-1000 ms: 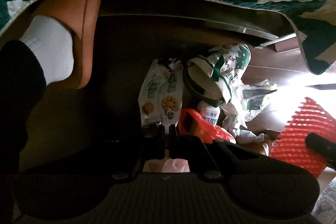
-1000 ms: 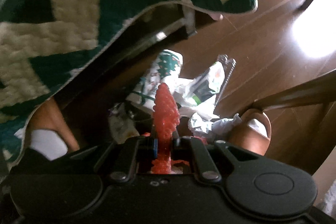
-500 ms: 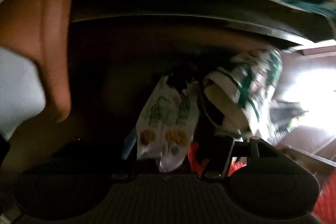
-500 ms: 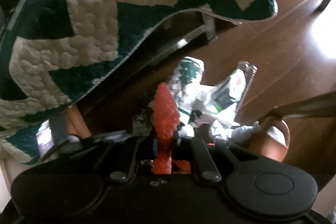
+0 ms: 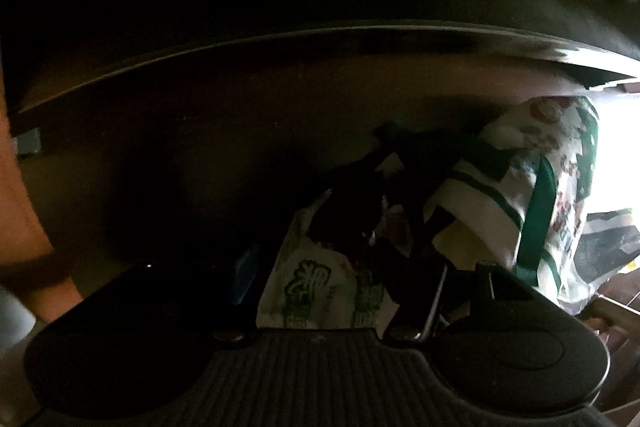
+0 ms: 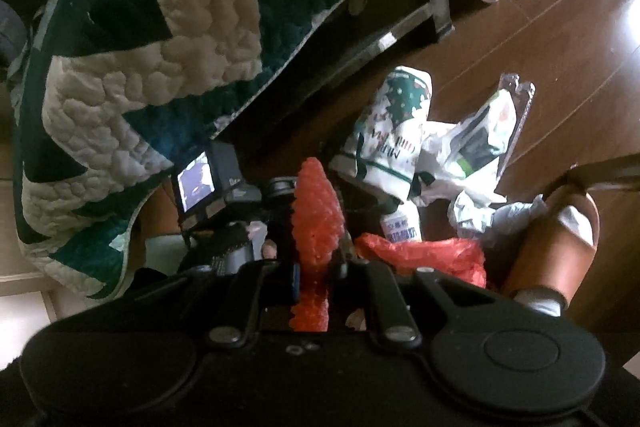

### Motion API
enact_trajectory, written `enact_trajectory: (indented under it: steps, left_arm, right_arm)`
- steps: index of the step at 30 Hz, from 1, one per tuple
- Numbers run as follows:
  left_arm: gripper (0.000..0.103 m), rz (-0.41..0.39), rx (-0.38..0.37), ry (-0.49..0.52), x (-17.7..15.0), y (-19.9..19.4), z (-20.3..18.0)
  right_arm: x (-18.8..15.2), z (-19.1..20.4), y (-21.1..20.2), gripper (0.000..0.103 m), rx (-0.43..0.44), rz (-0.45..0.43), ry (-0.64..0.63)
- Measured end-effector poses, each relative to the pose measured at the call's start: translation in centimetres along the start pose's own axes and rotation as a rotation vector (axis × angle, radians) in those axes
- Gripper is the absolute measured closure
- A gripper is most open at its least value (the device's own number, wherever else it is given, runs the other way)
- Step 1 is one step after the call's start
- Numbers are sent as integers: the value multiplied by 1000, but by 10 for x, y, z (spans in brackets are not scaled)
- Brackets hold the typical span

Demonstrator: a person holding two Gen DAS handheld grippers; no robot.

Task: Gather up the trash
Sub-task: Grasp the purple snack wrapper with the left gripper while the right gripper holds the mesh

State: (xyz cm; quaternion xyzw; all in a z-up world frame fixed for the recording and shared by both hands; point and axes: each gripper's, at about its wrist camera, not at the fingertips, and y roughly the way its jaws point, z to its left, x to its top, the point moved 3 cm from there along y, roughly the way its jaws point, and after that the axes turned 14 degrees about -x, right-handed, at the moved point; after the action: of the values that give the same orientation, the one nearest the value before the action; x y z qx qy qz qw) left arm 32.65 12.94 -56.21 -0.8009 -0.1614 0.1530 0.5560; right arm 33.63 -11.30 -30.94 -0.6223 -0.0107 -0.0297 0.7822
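In the left wrist view my left gripper [image 5: 326,267] is open low over a dark floor, its fingers either side of a white snack wrapper [image 5: 316,291] with green print. A Christmas-patterned paper cup [image 5: 520,195] lies on its side just to the right. In the right wrist view my right gripper [image 6: 316,255] pinches a red foam net [image 6: 316,211] that stands up between its jaws, which are opening. Beyond it lie the same cup [image 6: 396,131], a red plastic bag [image 6: 424,255], a clear wrapper [image 6: 488,131] and crumpled tissue [image 6: 480,211].
A green-and-cream quilt [image 6: 160,47] hangs over a dark furniture rail [image 5: 280,35] above the trash. A person's foot in an orange slipper [image 6: 556,243] stands at the right, another slipper [image 5: 20,207] at the left. Brown wooden floor [image 6: 560,27] stretches beyond.
My left gripper has gone from shut to open and sunk toward the snack wrapper, under the furniture's edge. The right gripper has tilted a little, with the red net still in it.
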Motion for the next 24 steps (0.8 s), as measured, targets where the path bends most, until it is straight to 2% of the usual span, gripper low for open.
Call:
enact_trajectory:
  steps: [7, 8, 10, 11, 12, 17, 24]
  left_arm:
    - [43, 26, -32, 7, 9, 17, 3]
    - [50, 26, -36, 5, 8, 18, 4]
    - [58, 19, -55, 3, 7, 18, 5]
    - [66, 14, -56, 6, 6, 16, 1]
    - [69, 14, -60, 9, 5, 16, 1]
    - [72, 4, -70, 5, -2, 2, -5]
    - [72, -13, -17, 42, -40, -46, -14]
  right_arm:
    - [-3, 4, 8, 89, -30, 23, -13]
    - [-3, 4, 9, 89, -36, 26, -13]
    - [-4, 4, 12, 89, -47, 28, -16]
    - [-3, 4, 12, 89, -50, 27, -17]
    - [-3, 5, 12, 89, -54, 23, -21]
    - [-3, 9, 12, 90, -83, -6, -44]
    - [-1, 11, 5, 92, -99, -76, -60]
